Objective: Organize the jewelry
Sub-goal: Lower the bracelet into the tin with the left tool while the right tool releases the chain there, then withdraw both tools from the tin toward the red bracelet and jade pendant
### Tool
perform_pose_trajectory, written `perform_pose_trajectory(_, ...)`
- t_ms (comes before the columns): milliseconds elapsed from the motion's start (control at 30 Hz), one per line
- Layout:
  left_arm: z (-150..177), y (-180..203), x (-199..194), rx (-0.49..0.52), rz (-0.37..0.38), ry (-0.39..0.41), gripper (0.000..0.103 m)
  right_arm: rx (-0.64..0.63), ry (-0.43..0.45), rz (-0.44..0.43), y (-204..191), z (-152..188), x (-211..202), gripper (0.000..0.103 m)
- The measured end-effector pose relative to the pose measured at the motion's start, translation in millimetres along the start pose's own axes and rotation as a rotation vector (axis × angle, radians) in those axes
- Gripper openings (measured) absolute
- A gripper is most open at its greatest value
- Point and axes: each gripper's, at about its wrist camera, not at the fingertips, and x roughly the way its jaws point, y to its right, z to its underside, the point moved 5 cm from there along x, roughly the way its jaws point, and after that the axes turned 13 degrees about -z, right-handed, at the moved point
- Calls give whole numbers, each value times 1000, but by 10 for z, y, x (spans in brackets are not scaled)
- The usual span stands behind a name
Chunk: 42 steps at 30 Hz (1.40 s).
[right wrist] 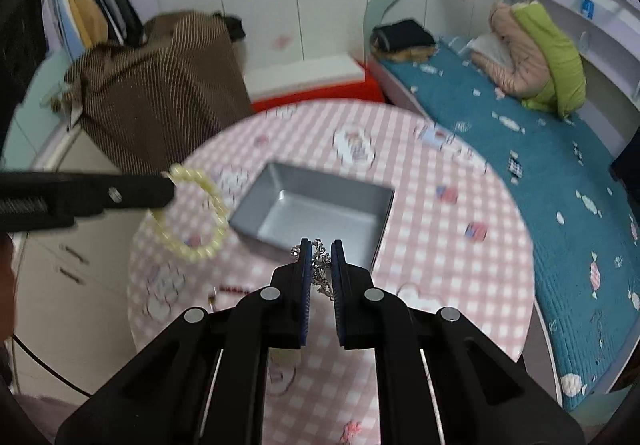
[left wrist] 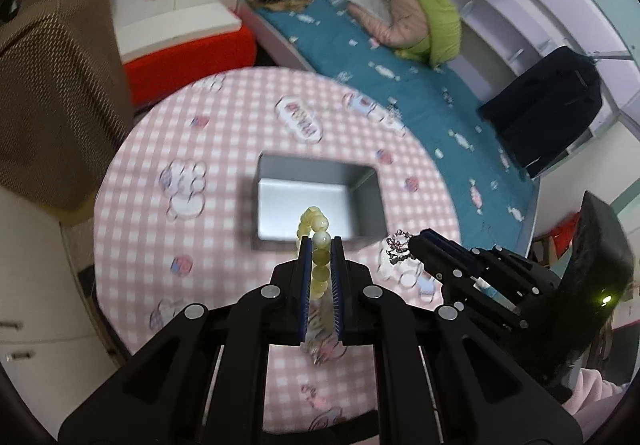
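Note:
My left gripper (left wrist: 321,241) is shut on a pale yellow bead bracelet (left wrist: 318,241) and holds it in the air just before the near rim of a grey metal tray (left wrist: 368,201). In the right wrist view the bracelet (right wrist: 192,213) hangs as a ring from the left gripper (right wrist: 170,185), left of the tray (right wrist: 256,201). My right gripper (right wrist: 320,245) is shut on a silver chain (right wrist: 321,265), above the tray's near edge. It shows in the left wrist view (left wrist: 416,241) with the chain (left wrist: 396,247) dangling.
The round table (left wrist: 160,149) has a pink checked cloth. A thin red item (right wrist: 236,290) lies on it near its left edge. A bed with a teal cover (right wrist: 520,173) runs along the right. A brown covered object (right wrist: 160,93) and a red and white box (right wrist: 316,81) stand behind the table.

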Motion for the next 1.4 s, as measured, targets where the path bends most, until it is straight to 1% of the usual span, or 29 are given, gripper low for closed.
perform_pose_trajectory(100, -119, 39, 40, -9, 17, 37, 9, -12, 36, 8, 19, -167, -26, 9)
perform_pose_trajectory(167, -166, 38, 132, -35, 25, 36, 9, -9, 47, 12, 51, -236, 10, 9)
perform_pose_trajectory(367, -295, 25, 428, -59, 38, 42, 9, 4, 35, 32, 138, -343, 249, 9)
perform_pose_trajectory(500, -317, 24, 688, -60, 45, -3, 9, 30, -7, 49, 199, -305, 421, 9)
perform_pose_trajectory(667, -269, 27, 968, -56, 69, -65, 9, 62, -71, 75, 301, -157, 595, 9)
perform_pose_trajectory(767, -225, 25, 1109, -32, 56, -91, 9, 88, -92, 80, 348, -90, 655, 9)
perform_pose_trajectory(867, -194, 16, 1177, -18, 32, -107, 9, 98, -112, 95, 381, -41, 698, 9)
perform_pose_trajectory(967, -171, 3, 1212, -6, 28, -117, 10, 117, -125, 98, 402, 12, 716, 9)
perform_pose_trajectory(1033, -160, -8, 1224, 2, 13, -122, 10, 119, -128, 104, 404, 34, 714, 9)
perform_pose_trajectory(1100, -160, -10, 1209, 3, 18, -121, 10, 122, -122, 105, 400, 37, 694, 10)
perform_pose_trajectory(1133, -159, -7, 1199, 8, 15, -121, 13, 124, -119, 103, 399, 27, 691, 10)
perform_pose_trajectory(1167, -155, -4, 1191, 15, 9, -120, 16, 125, -117, 100, 390, 22, 684, 11)
perform_pose_trajectory(1200, -148, -2, 1179, 21, 2, -117, 22, 127, -117, 101, 387, 13, 682, 16)
perform_pose_trajectory(1233, -147, 1, 1165, 23, 1, -114, 25, 129, -116, 107, 383, 14, 671, 22)
perform_pose_trajectory(1333, -129, 10, 1105, 29, 2, -105, 25, 133, -99, 113, 372, 8, 617, 32)
perform_pose_trajectory(1400, -120, 15, 1062, 37, -4, -95, 25, 129, -91, 116, 352, 3, 581, 33)
